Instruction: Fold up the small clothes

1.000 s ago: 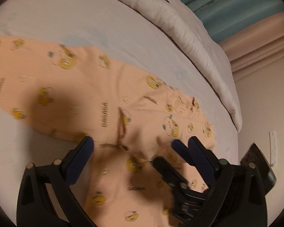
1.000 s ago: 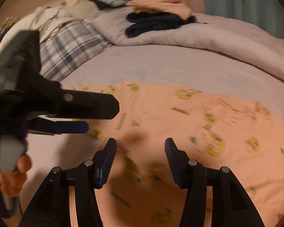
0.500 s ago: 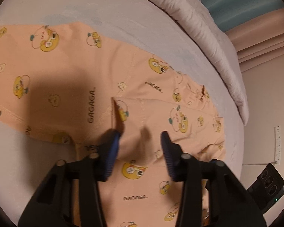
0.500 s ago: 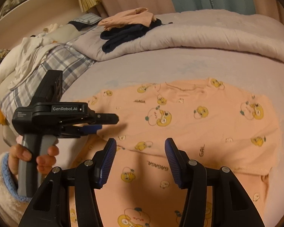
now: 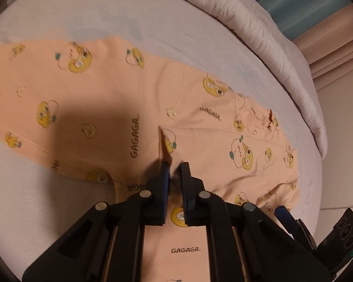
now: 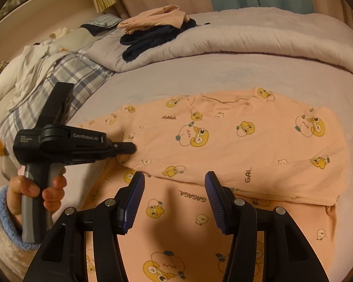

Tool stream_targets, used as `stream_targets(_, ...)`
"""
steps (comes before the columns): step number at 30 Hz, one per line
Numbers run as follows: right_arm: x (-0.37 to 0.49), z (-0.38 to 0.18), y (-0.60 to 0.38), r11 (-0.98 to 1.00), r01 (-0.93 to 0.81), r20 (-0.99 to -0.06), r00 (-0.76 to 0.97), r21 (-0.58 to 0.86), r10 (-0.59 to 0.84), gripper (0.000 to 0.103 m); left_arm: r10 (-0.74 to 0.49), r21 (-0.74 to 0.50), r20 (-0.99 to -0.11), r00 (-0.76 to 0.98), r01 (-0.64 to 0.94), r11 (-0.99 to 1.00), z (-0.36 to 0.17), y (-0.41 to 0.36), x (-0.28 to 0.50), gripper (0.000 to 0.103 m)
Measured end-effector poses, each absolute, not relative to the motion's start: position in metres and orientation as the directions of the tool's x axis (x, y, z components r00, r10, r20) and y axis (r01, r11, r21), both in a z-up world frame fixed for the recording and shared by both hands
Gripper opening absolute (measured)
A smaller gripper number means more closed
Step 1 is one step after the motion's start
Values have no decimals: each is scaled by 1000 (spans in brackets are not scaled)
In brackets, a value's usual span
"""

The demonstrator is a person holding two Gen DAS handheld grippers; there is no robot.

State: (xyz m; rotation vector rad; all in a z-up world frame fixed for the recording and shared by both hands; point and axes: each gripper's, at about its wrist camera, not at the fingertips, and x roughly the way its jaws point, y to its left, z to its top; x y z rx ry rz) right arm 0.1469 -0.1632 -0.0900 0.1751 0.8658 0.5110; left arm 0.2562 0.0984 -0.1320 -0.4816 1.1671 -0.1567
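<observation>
An orange shirt (image 5: 120, 108) printed with yellow cartoon faces lies spread on the bed; it also shows in the right wrist view (image 6: 223, 141). My left gripper (image 5: 175, 166) is nearly shut, its jaws pinching the shirt's fabric near a folded sleeve edge. In the right wrist view the left gripper (image 6: 129, 149) touches the shirt's left side by the armpit. My right gripper (image 6: 174, 183) is open and empty, hovering above the shirt's lower part.
A rolled grey duvet (image 6: 247, 35) runs along the far side of the bed sheet (image 6: 176, 77). Dark and peach clothes (image 6: 153, 30) are piled on it. A plaid blanket (image 6: 66, 75) and white laundry lie at the left. A wall and curtains (image 5: 317, 4) stand beyond.
My left gripper has closed from wide open onto the shirt fabric at the sleeve edge. The right gripper has pulled back and up, still open.
</observation>
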Motion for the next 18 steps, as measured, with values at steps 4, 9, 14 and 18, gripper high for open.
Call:
stream_targets(4, 147, -90, -166, 872, -348, -678, 549, 345, 488, 53, -306, -397, -847, 435, -133, 908, -121, 103, 254, 6)
stream_targets(9, 154, -92, -176, 890, -297, -682, 571, 346, 456, 53, -265, -361, -845, 465, -130, 923, -115, 106, 253, 6)
stream_targets(14, 170, -113, -189, 921, -203, -750, 535, 333, 389, 53, -285, -369, -860, 424, -130, 920, -131, 107, 256, 6)
stream_targets(18, 168, -116, -200, 914, -176, -758, 514, 365, 402, 53, -350, -418, -840, 414, -81, 905, -125, 105, 251, 14)
